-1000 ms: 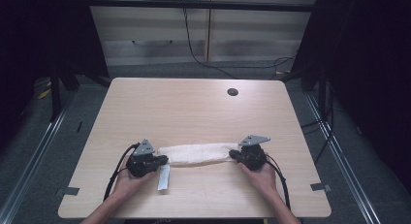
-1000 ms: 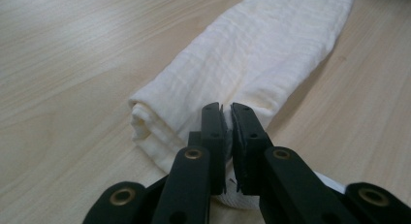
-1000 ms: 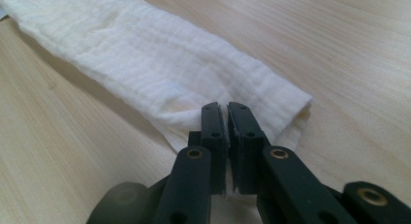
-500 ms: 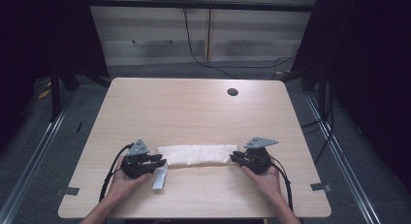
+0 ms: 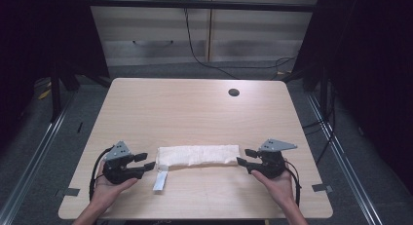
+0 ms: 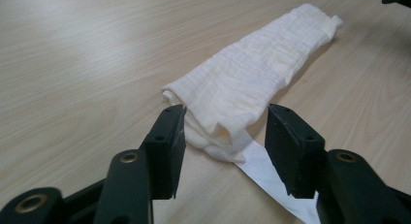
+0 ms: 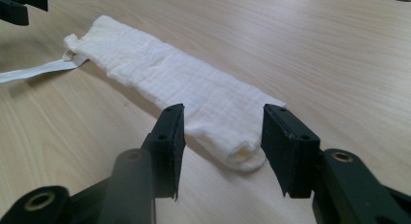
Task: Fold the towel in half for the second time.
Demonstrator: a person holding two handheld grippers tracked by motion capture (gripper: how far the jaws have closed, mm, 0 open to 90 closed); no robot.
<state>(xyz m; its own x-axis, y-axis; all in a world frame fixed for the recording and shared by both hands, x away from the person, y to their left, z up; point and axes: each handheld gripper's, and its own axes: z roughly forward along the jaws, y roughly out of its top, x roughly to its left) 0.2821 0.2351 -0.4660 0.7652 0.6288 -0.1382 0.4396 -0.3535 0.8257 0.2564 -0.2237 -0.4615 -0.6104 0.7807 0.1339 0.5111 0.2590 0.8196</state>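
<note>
Folded white muslin cloth (image 5: 198, 155) lying low-centre on the pale wooden tabletop (image 5: 195, 108). Left tongs (image 5: 146, 161) and right tongs (image 5: 245, 157) just opened, pulled back from both ends: fold likely finished.

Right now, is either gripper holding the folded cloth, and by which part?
Nothing is held. The left gripper and right gripper have just been opening and stand off the ends of the folded cloth.

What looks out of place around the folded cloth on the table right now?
One thing: a white tag strip sticks out from the left end of the folded white cloth, lying loose on the table instead of tucked in. Otherwise the cloth lies neat and straight.
</note>
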